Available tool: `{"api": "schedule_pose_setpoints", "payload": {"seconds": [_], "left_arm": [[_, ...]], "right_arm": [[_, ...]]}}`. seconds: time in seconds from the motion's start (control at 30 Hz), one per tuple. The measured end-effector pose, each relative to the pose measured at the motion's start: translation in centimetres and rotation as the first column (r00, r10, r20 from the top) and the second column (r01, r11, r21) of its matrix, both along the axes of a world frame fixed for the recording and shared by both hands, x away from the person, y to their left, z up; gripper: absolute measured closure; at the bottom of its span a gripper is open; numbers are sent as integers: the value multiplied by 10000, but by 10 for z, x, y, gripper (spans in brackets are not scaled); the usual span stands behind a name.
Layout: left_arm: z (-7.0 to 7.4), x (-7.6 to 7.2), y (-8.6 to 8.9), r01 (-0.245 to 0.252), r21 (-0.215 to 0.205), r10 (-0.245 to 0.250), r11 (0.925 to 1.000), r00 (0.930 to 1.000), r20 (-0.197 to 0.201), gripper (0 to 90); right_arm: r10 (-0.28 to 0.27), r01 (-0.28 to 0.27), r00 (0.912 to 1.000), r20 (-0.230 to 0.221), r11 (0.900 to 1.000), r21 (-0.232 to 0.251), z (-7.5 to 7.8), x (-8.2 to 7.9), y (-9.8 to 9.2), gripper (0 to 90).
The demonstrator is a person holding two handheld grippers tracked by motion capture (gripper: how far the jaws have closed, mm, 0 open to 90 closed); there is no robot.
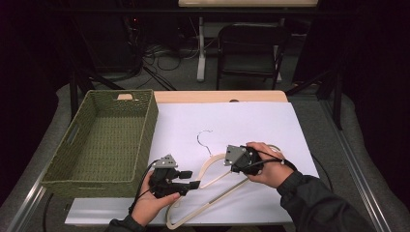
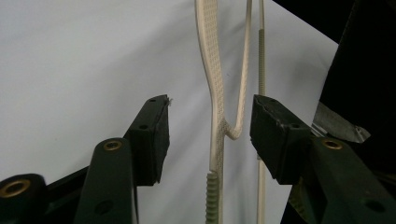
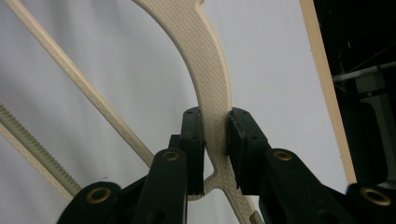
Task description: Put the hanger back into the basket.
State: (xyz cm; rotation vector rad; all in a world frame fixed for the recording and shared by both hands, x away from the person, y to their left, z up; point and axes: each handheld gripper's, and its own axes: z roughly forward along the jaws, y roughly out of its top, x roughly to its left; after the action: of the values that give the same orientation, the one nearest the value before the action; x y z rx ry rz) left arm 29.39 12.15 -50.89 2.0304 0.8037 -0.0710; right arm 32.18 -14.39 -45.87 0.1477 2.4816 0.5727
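**Hanger position relative to both grippers**

A green woven basket (image 1: 99, 140) occupies the table's left edge. The left gripper (image 1: 186, 180) is spread, its jaws straddling the hanger (image 2: 215, 116) without contact. The hanger lies flat near the table's front edge, long axis running front-left to right. The right gripper (image 3: 215, 151) pinches its cream, textured arm. The wire hook (image 1: 205, 140) points toward the far edge.

White table cover (image 1: 251, 121) is lying open across the upper middle; the basket (image 1: 104, 140) is blocking the left, the hanger (image 1: 212, 166) is crossing the lower middle.
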Motion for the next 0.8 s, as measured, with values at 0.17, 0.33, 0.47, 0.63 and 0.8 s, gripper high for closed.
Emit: {"api": "schedule_pose_setpoints", "payload": {"seconds": [0.17, 0.33, 0.47, 0.63, 0.8], "left_arm": [[-4, 3, -4, 231, -198, -240, 9995, 9987, -445, 502], [-7, 5, -6, 339, -464, -372, 9983, 9967, -725, 536], [-9, 6, -8, 410, -559, -462, 9976, 9944, -950, 550], [-13, 7, -11, 442, -654, -513, 9969, 9925, -1112, 580], [-14, 8, -13, 495, -735, -583, 9961, 9906, -1235, 609]], "right_arm": [[168, -169, 9999, 10, 9997, 163, -1, 0, 1, 770], [116, -116, 9999, 67, 9999, 9, 0, -1, 1, 770], [152, -152, 9998, 91, 9999, 29, 0, -1, 2, 770], [227, -227, 9997, 88, 9997, 17, 0, -1, 2, 770], [233, -234, 9996, 126, 9997, 34, 0, -2, 3, 770]]}}
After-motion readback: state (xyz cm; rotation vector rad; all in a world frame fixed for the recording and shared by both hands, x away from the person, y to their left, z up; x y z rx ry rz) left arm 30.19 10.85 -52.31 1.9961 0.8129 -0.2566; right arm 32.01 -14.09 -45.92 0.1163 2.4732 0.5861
